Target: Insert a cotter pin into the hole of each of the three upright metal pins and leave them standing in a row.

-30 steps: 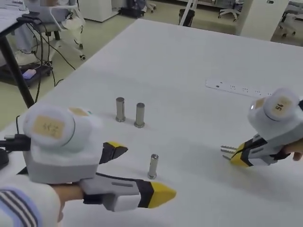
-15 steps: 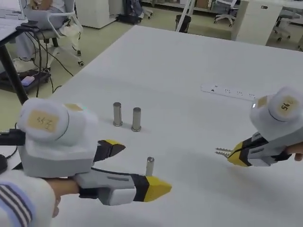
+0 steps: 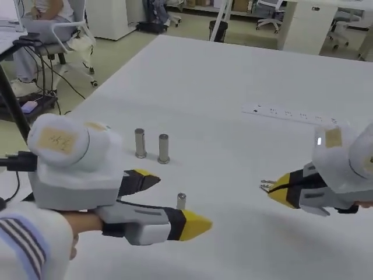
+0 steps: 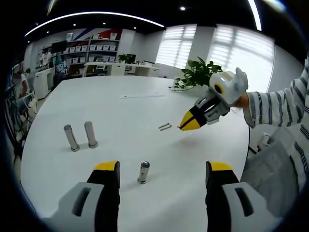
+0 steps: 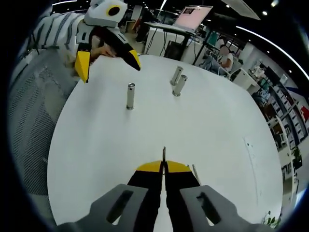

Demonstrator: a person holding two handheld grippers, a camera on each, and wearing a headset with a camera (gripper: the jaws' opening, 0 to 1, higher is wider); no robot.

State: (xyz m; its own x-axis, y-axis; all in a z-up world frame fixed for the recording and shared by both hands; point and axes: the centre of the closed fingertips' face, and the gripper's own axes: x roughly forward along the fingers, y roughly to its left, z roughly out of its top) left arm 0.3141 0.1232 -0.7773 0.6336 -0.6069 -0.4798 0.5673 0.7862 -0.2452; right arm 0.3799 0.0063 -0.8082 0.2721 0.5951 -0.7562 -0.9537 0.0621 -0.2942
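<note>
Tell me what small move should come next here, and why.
Probably carry the right gripper across toward the lone metal pin. Its jaws look shut on a cotter pin poking out past the tips. The left gripper is open right by that pin, placed to steady it, and the pin stands apart from the other two.

Bright, even indoor light covers the broad white matte tabletop (image 3: 233, 87) without hard glare. In the left gripper view, long white ceiling light strips (image 4: 91, 14) and tall blind-covered windows (image 4: 231, 53) glow, the windows nearly washed out. The short silver upright metal pins (image 3: 163, 149) cast only faint, soft shadows. Both gripper views bend strongly toward their edges. In the head view the thin metal cotter pin (image 3: 265, 185) at the tip of the grey-and-yellow right gripper (image 3: 273, 190) looks smeared, perhaps from motion.
</note>
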